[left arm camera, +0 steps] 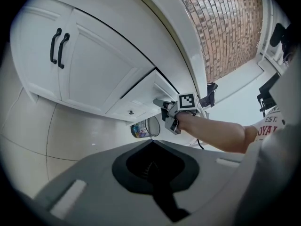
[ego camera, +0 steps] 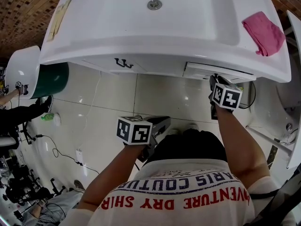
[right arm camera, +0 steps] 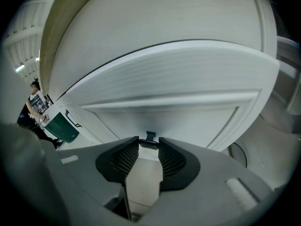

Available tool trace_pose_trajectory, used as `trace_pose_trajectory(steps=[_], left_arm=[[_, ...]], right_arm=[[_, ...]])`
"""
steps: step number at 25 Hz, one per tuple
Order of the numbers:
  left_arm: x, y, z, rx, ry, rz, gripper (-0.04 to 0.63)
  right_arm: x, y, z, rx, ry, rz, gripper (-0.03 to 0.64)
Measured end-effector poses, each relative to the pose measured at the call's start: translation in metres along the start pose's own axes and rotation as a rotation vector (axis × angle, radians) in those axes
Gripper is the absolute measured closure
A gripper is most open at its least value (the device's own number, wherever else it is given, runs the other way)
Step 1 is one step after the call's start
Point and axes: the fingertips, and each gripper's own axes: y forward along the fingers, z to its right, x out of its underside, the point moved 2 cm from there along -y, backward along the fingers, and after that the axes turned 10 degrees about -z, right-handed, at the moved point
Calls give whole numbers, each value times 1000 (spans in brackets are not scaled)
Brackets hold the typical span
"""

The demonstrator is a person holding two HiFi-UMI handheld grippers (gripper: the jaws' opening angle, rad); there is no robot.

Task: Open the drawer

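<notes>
A white washstand top [ego camera: 113, 36] carries few things. Its drain [ego camera: 154, 4] sits in the middle of the basin. Far to the right of the drain, a crumpled pink cloth [ego camera: 264, 32] lies on the flat rim. Far to the left of the drain lies a pale flat strip [ego camera: 59, 18]. Well below the drain, to its left, the tiled floor [ego camera: 174, 98] bears a small white box [ego camera: 78, 155] with a cable.

Bright, even light fills the head view. The white basin [ego camera: 141, 27] is almost blown out, and the glossy floor tiles [ego camera: 117, 98] carry soft glare patches. Both gripper views bow strongly and fall to black at the corners. The close foreground is soft and shaded. The drawer front [right arm camera: 188, 121] looks dim grey, while the drawer handle [right arm camera: 150, 139] reads clearly.
</notes>
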Motion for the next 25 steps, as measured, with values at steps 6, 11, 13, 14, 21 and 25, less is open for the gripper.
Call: trace_pose_trajectory(steps=[6, 11, 13, 14, 21, 25], left_arm=[[3, -10, 24, 10, 0, -9, 611], [8, -17, 45, 36, 33, -46, 611], [11, -20, 48, 33, 40, -59, 611], [13, -22, 50, 30, 41, -66, 611], [33, -39, 60, 12, 40, -98, 611], [41, -42, 65, 19, 41, -107, 611]], right_arm=[[26, -13, -5, -1, -7, -68, 482], [48, -21, -11, -5, 0, -104, 480], [54, -26, -11, 8, -5, -118, 482], [58, -28, -12, 11, -4, -128, 482], [89, -43, -17, 19, -2, -187, 482], [101, -48, -19, 28, 6, -190, 482]])
